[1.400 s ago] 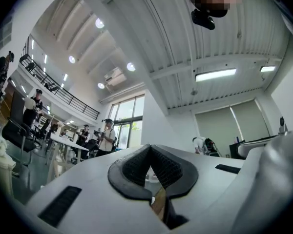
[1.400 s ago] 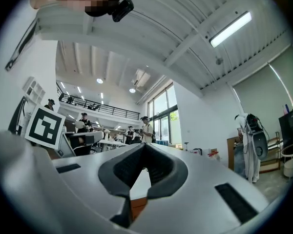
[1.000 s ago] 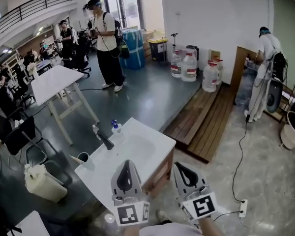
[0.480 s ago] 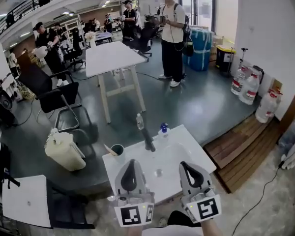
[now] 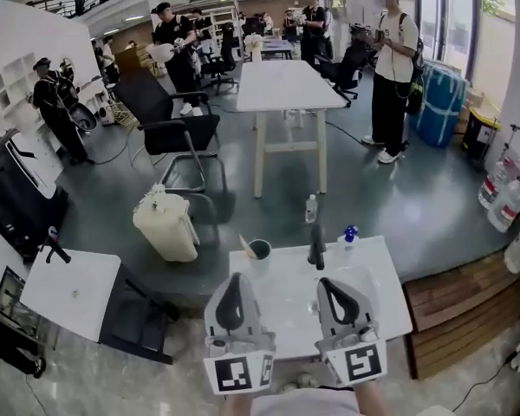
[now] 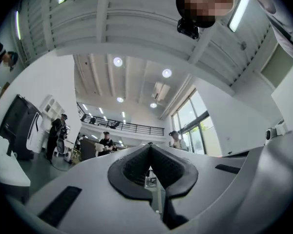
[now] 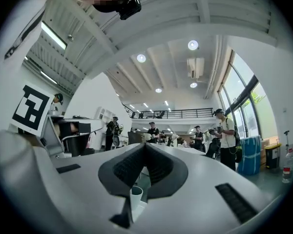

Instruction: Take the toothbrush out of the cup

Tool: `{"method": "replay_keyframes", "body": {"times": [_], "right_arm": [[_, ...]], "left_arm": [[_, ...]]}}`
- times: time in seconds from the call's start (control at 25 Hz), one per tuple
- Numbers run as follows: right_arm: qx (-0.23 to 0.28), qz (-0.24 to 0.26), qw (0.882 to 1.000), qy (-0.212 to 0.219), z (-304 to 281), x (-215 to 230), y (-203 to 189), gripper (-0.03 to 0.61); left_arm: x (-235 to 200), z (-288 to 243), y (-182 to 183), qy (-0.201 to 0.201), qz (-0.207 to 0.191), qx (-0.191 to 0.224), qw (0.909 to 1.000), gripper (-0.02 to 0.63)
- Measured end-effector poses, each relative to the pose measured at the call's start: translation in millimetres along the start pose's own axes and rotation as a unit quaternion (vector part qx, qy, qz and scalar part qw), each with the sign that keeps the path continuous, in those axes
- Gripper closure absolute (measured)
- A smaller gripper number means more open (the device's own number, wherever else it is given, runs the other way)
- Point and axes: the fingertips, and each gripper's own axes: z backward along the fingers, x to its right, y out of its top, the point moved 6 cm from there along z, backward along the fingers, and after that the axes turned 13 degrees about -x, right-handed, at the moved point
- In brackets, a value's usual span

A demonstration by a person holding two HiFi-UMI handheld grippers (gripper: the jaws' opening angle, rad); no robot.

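At the lower centre of the head view, we hold the left claw (image 5: pixel 232 278) and right claw (image 5: pixel 329 282) closed and empty near the surface (image 5: pixel 279 277), because the toothbrush (image 5: pixel 246 246) leans in the cup (image 5: pixel 260 250) (its far left corner), not yet reached.

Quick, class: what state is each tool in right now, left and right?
Left tool: closed, holding nothing.
Right tool: closed, holding nothing.
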Motion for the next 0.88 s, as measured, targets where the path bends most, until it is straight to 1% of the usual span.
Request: {"method": "replay_keyframes", "body": {"times": [0.28, 0.52, 0.68, 0.76, 0.84, 0.88], "right_arm": [[0.018, -0.008, 0.999, 0.034, -13, 1, 2, 0.568], [0.012, -0.016, 0.998, 0.053, -23, 3, -1, 0.568], [0.016, -0.015, 0.996, 0.083, -56, 4, 12, 0.566], [0.006, -0.010, 0.995, 0.100, -79, 0, 17, 0.566], [-0.012, -0.009, 0.993, 0.121, -104, -6, 14, 0.479], [-0.021, -0.015, 0.991, 0.129, -118, -10, 11, 0.467]], "left_arm": [[-6, 2, 3, 0.041, -0.016, -0.002, 0.9990, 0.598], [-6, 0, 1, 0.054, -0.020, -0.008, 0.9983, 0.598], [-11, 0, -1, 0.067, -0.017, -0.015, 0.9975, 0.598], [-13, -1, -4, 0.071, -0.013, -0.025, 0.9971, 0.598], [-16, -2, -8, 0.074, -0.015, -0.038, 0.9964, 0.598], [-18, -2, -10, 0.076, -0.015, -0.045, 0.9960, 0.598]]}}
